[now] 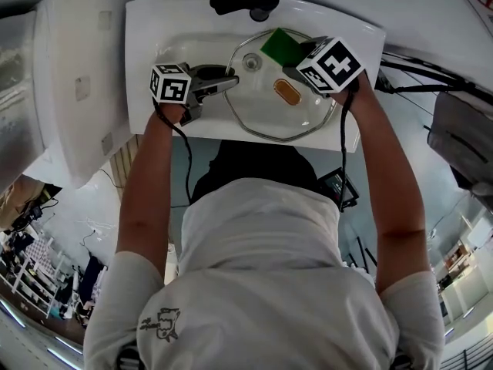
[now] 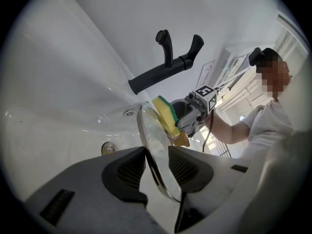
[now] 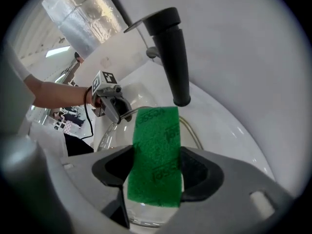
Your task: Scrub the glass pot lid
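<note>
The glass pot lid (image 1: 269, 114) stands tilted in the white sink (image 1: 146, 29), its amber knob (image 1: 287, 92) facing me. My left gripper (image 1: 229, 79) is shut on the lid's left rim. In the left gripper view the rim (image 2: 148, 145) runs edge-on between the pads of that gripper (image 2: 157, 162). My right gripper (image 1: 296, 64) is shut on a green and yellow sponge (image 1: 282, 46) that lies against the lid's far upper part. In the right gripper view the sponge's green face (image 3: 155, 155) fills the gap between the jaws, with the lid (image 3: 192, 130) below it.
A black faucet (image 1: 250, 3) reaches over the sink's back edge, close above the sponge (image 3: 173, 52). The drain (image 2: 108, 148) sits at the basin's bottom. A white boxy unit (image 1: 77, 83) stands left of the sink. The person's body is close against the sink's front.
</note>
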`<state>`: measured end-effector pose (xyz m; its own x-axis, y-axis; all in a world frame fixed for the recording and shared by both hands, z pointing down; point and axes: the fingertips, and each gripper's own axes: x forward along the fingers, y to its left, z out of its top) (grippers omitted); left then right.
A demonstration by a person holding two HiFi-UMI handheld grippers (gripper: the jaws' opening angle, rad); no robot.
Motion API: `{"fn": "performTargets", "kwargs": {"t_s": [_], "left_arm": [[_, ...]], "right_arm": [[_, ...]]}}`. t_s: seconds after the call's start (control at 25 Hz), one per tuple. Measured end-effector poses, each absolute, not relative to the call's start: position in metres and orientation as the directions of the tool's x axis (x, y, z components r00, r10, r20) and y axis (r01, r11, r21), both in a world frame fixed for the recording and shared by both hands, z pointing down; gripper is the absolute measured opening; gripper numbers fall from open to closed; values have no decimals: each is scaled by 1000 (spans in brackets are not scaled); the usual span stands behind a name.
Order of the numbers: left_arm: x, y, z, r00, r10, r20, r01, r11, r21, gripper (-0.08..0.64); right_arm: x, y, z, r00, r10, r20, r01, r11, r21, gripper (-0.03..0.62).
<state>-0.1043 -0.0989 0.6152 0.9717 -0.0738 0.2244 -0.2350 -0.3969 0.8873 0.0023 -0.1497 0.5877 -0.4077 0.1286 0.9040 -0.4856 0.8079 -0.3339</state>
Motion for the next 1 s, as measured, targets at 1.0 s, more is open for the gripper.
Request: {"fn": "performTargets", "kwargs": {"t_s": [1.0], "left_arm": [[-107, -100, 613, 969, -135, 207, -244, -388, 889, 147]], "right_arm": [[107, -6, 594, -347, 98, 933, -689, 649, -324, 293]]}}
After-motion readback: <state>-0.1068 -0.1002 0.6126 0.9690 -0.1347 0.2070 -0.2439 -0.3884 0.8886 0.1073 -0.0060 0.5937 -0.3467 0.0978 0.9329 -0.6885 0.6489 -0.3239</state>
